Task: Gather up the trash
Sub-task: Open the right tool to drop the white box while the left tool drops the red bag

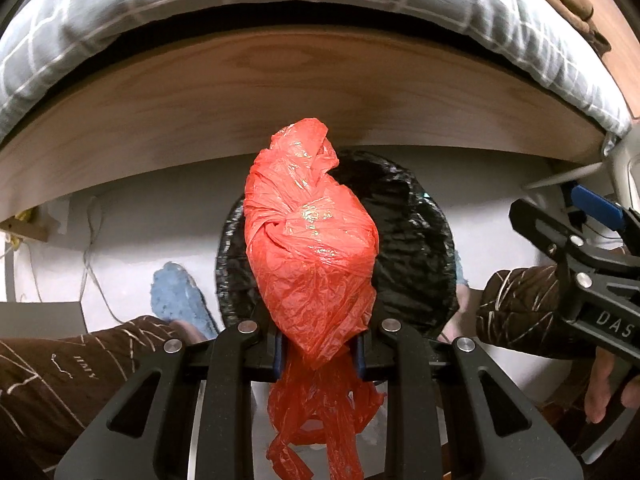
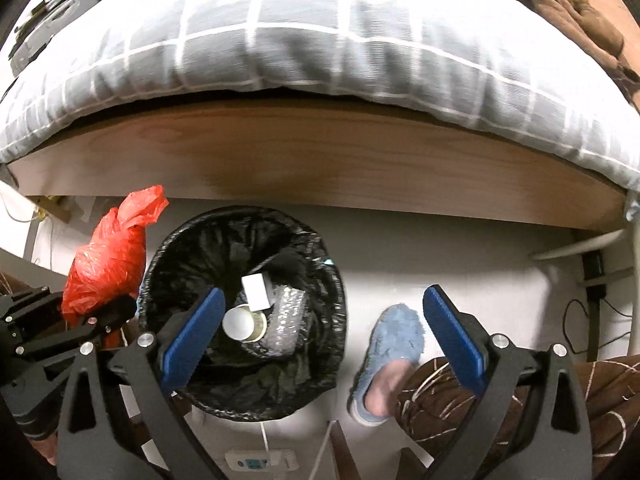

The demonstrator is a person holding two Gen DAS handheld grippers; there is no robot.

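bin (image 2: 244, 312) before bed (image 2: 320, 60) — slipper (image 2: 394, 336) right of bin

Grey duvet w/ white grid lines (image 2: 304, 44) hangs over the edge of a light wooden bed frame board (image 2: 320, 156). Brown fuzzy blanket (image 2: 568, 8) lies on the bed at upper right. Fluffy light-blue slipper (image 2: 394, 336) on a foot, on the pale white floor (image 2: 400, 248), w/ a brown quilted trouser leg w/ thin white lines (image 2: 560, 396) above it. White power strip (image 2: 260, 460) on the floor at bottom edge. Thin white cable (image 1: 94, 248) trails across the floor at left.
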